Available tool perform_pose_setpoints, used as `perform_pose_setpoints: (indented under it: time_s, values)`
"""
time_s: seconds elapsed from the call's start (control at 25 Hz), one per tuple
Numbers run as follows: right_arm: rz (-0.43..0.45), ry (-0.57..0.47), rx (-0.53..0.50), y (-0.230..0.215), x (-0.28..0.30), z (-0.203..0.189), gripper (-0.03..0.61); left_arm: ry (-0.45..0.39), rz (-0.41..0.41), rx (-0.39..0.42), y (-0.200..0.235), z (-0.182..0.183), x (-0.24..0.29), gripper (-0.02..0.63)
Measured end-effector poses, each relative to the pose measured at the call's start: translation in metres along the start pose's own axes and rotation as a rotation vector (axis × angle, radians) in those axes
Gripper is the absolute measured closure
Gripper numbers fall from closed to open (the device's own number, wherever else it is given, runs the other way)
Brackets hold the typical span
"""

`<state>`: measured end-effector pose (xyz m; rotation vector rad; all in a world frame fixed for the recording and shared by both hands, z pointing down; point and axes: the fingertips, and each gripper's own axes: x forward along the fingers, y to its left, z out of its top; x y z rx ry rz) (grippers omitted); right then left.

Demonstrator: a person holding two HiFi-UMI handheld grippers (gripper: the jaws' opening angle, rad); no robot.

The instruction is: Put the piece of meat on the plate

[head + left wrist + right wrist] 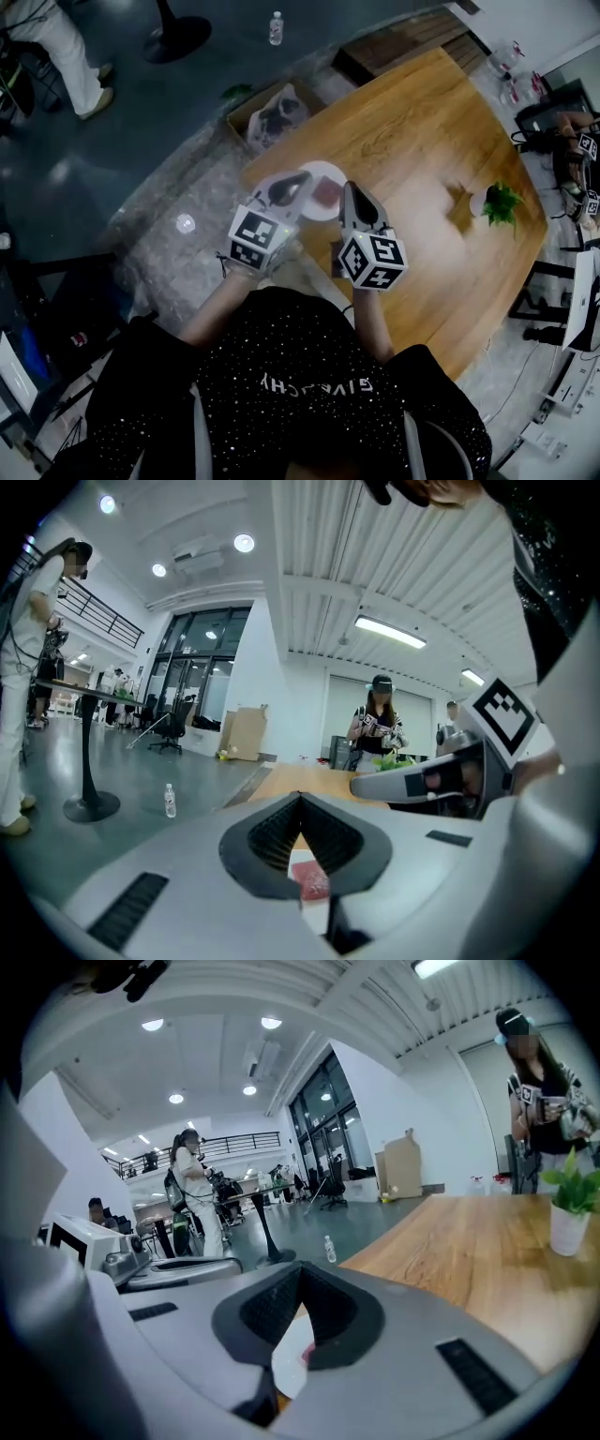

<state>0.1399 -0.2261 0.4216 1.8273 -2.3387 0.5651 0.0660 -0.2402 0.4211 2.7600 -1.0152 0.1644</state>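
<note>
A reddish piece of meat lies on a white plate at the near-left corner of the wooden table. My left gripper hovers over the plate's left side, its jaws shut on nothing. My right gripper hangs just right of the plate, jaws also shut and empty. In the left gripper view the meat and plate show through the gap under the closed left gripper. In the right gripper view the plate and a sliver of meat lie below the closed right gripper.
A small potted plant stands on the table's right side. A cardboard box with a bag and a water bottle sit on the floor beyond the table. A person stands at the table's far end, another on the floor.
</note>
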Motion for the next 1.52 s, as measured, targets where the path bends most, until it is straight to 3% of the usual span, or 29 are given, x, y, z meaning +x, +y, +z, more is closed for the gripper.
perform_pose_setpoints:
  time_s: [0.44, 1.52]
  values:
    - [-0.104, -0.112, -0.08, -0.004, -0.036, 0.015, 0.568, -0.008, 0.004, 0.029, -0.007, 0.003, -0.022, 0.607]
    - [-0.116, -0.115, -0.061, 0.02, -0.094, -0.007, 0.568, 0.01, -0.012, 0.082, -0.043, -0.008, -0.064, 0.607]
